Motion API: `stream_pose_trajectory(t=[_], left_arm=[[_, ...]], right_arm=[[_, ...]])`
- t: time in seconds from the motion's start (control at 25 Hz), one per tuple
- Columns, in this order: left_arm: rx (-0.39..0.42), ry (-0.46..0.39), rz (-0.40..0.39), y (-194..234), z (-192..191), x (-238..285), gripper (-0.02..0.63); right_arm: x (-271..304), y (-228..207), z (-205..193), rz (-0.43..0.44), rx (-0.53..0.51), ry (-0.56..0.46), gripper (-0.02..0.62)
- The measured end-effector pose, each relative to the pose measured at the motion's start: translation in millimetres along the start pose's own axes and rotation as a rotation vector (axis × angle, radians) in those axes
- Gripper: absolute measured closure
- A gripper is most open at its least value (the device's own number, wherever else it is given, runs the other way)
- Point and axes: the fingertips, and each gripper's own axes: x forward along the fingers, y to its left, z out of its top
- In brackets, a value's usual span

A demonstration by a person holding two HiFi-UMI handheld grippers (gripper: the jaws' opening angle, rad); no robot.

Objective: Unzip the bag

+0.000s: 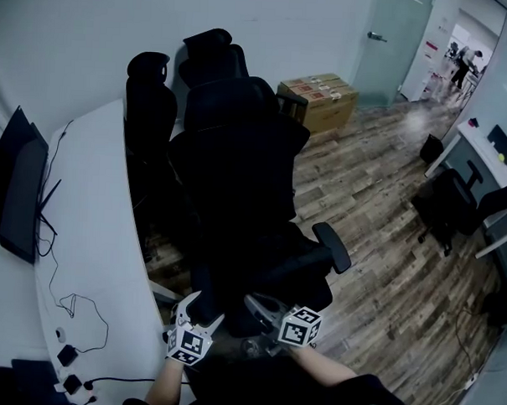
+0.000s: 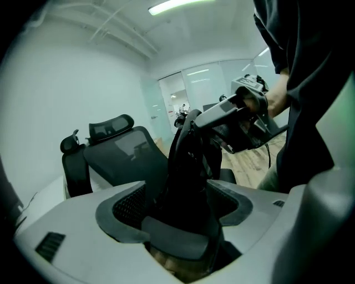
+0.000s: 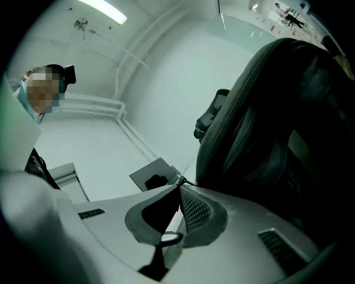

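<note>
A black bag (image 1: 238, 276) rests on a black office chair (image 1: 331, 247), and it is hard to tell from the dark chair in the head view. My left gripper (image 1: 205, 311) is at its near left side. In the left gripper view the left gripper (image 2: 180, 188) is shut on a fold of the bag's black fabric (image 2: 188, 161). My right gripper (image 1: 263, 307) sits just to the right. In its own view the right gripper (image 3: 180, 186) is shut, and the small metal zipper pull (image 3: 181, 180) is pinched at the tips. The bag (image 3: 277, 111) rises to the right.
A curved white desk (image 1: 93, 232) runs along the left with dark monitors (image 1: 19, 187) and cables. Several more black chairs (image 1: 153, 101) stand behind. A cardboard box (image 1: 318, 98) sits on the wooden floor (image 1: 376, 270), and another desk and chair (image 1: 455, 206) are at the right.
</note>
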Motion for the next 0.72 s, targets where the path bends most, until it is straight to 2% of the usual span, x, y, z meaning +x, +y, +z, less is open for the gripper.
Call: stream_pose_trajectory(t=[0.28,0.48,0.64,0.72], left_arm=[[0.202,-0.018,-0.084,-17,44,57,0.264],[0.298,-0.027,-0.136,-29,62,83,0.265],[0.345,-0.029,-0.146,-35,73,95,0.35],[0.35,-0.03,-0.148,-37,76,98,0.366]], right_arm=[[-12,4,4,0.022,-0.004,0.065,0.548],[-16,1,10,0.041,-0.018,0.103,0.548],[-20,2,17,0.057,-0.01,0.117,0.548],[-23,1,19,0.063,-0.005,0.118,0.548]])
